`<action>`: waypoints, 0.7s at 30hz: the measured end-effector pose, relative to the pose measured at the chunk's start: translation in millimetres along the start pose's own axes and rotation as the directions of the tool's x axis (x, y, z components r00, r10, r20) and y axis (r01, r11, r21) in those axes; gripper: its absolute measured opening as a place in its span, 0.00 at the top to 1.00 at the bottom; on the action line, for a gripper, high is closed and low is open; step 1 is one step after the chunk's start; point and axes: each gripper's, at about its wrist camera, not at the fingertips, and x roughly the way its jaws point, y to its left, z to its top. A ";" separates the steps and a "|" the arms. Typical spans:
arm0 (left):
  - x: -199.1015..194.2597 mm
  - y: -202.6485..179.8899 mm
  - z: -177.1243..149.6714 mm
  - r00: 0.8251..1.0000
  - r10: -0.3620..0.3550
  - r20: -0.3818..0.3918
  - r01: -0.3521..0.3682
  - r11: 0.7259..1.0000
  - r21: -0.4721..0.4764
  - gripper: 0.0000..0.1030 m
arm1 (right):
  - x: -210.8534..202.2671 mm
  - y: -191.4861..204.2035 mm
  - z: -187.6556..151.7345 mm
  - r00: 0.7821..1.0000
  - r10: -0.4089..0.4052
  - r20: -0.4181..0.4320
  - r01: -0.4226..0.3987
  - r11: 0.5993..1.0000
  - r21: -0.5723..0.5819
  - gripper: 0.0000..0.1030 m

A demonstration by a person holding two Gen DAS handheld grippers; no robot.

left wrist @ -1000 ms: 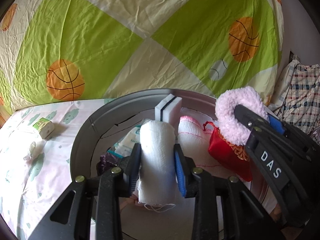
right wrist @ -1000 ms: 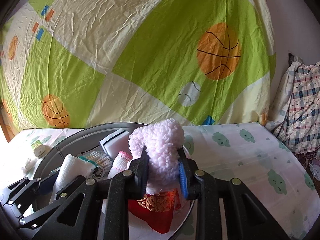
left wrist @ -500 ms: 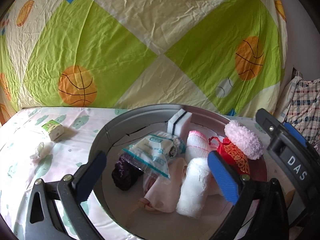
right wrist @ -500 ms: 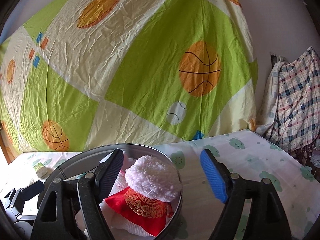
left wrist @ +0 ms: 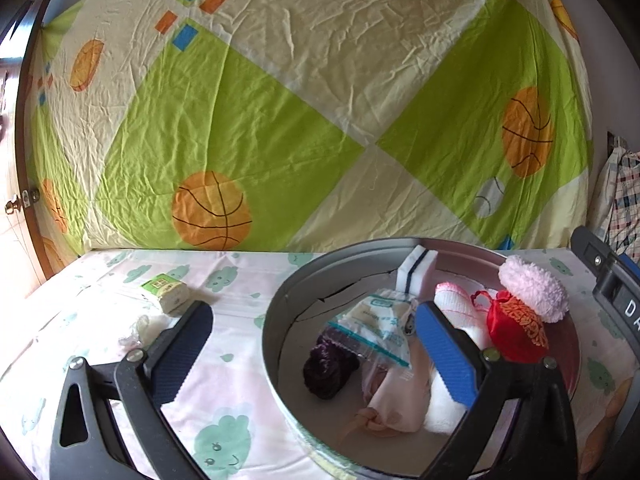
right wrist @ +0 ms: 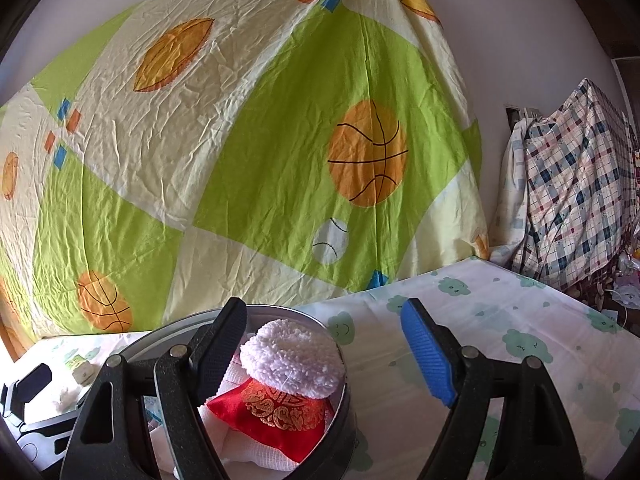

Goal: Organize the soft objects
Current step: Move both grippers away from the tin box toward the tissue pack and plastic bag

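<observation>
Currently, a small green packet point(left wrist: 165, 289) and a crumpled white item point(left wrist: 138, 326) lie loose on the table point(left wrist: 240, 280), outside the round tin point(left wrist: 276, 320), probably awaiting collection. Left claw point(left wrist: 312, 354) has just opened fully and grips nothing. Inside the tin rest a white gauze roll point(left wrist: 444, 404), red pouch point(left wrist: 516, 330) and pink puff point(left wrist: 534, 288). Right claw point(right wrist: 324, 354) has likewise just opened and is empty.

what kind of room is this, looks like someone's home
Probably a bedroom at home: a cloud-print sheet covers the flat surface, a basketball-print bedsheet hangs behind it, and plaid bedding is piled at the side.
</observation>
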 end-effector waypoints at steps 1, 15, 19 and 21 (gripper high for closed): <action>-1.1 3.6 -0.7 1.000 0.003 0.002 -0.003 1.000 -0.001 0.01 | -1.7 1.3 -1.3 1.000 0.003 0.000 -0.003 1.000 0.000 0.21; -1.6 47.7 -9.5 1.000 0.030 0.002 -0.030 0.999 -0.019 0.01 | -27.0 7.8 -5.7 0.992 -0.064 0.106 0.064 0.998 -0.001 0.21; -2.6 53.8 -10.2 0.999 0.038 0.010 -0.038 0.999 -0.006 0.01 | -35.5 9.6 -7.0 0.990 -0.077 0.121 0.077 0.997 0.007 0.21; -2.9 57.9 -10.4 0.999 0.037 0.013 -0.037 0.999 -0.007 0.01 | -38.9 14.3 -7.8 0.988 -0.081 0.129 0.082 0.997 -0.006 0.21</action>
